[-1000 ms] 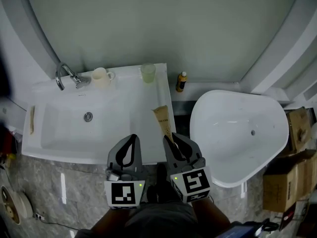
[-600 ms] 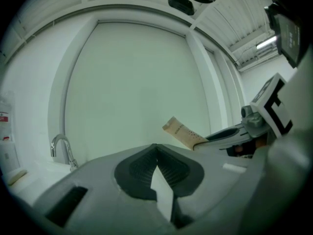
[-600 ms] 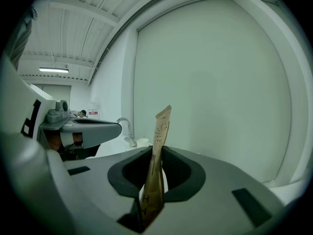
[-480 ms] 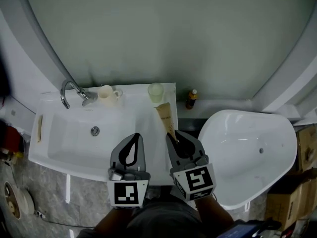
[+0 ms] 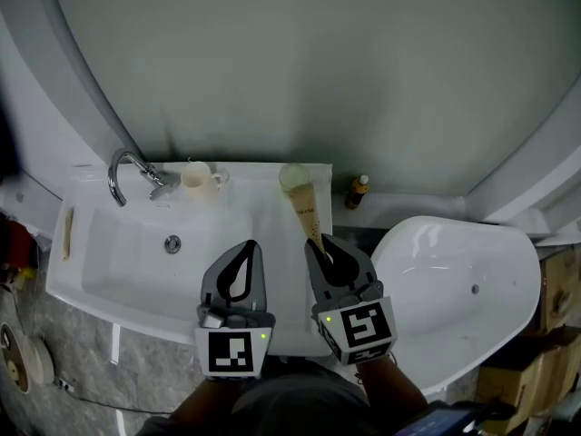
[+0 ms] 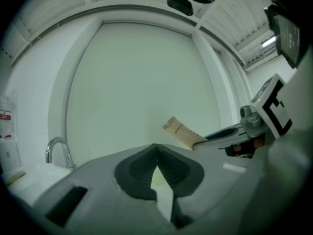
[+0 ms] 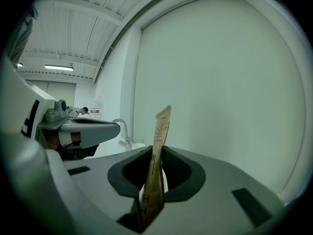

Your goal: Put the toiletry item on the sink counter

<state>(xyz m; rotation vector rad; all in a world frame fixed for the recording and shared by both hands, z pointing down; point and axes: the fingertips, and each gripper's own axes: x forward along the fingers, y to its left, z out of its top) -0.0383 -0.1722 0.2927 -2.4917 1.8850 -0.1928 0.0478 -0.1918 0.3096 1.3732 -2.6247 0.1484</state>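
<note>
A tan toiletry tube (image 5: 306,211) sticks forward out of my right gripper (image 5: 320,246), which is shut on its lower end above the right part of the white sink counter (image 5: 263,209). The right gripper view shows the tube (image 7: 157,160) pinched upright between the dark pads. My left gripper (image 5: 247,247) hovers over the basin's front right, shut with nothing in it. From the left gripper view the tube (image 6: 182,132) shows at the right, and the left gripper's (image 6: 156,161) tips meet.
A chrome faucet (image 5: 127,173), a cream mug (image 5: 196,177) and a pale green cup (image 5: 292,176) stand along the counter's back. A small brown bottle (image 5: 358,192) sits on the ledge beside the counter. A white tub (image 5: 463,284) lies to the right; a comb-like item (image 5: 66,232) lies at the sink's left edge.
The head view has shifted, so the sink and tub sit lower and further right in the frame. Both grippers keep their places, and the tube's tip now reaches the green cup.
</note>
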